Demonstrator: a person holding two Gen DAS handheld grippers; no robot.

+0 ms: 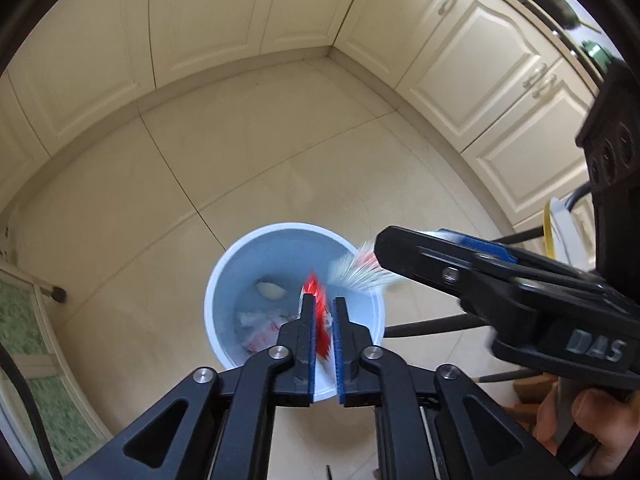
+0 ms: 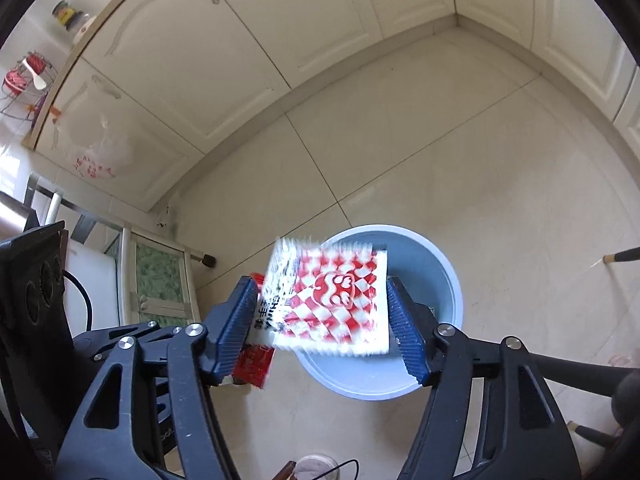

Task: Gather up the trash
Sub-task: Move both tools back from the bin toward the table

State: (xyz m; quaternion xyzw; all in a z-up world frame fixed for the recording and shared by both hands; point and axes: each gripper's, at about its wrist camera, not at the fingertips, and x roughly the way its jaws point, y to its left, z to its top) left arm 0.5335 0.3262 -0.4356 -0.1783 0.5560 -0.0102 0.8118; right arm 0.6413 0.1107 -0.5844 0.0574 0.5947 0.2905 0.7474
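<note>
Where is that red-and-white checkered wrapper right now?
In the right wrist view, the checkered wrapper hangs between the open fingers of the right hand-held gripper, directly above the pale blue bin on the tiled floor, apparently dropping in.

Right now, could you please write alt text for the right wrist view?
A red-and-white checkered wrapper, motion-blurred, sits between the open right gripper fingers above a pale blue bin on the tiled kitchen floor, cream cabinets behind.

Left tool (image 1: 323,300) nearly closed; right tool (image 2: 320,314) spread, both angled down.
</note>
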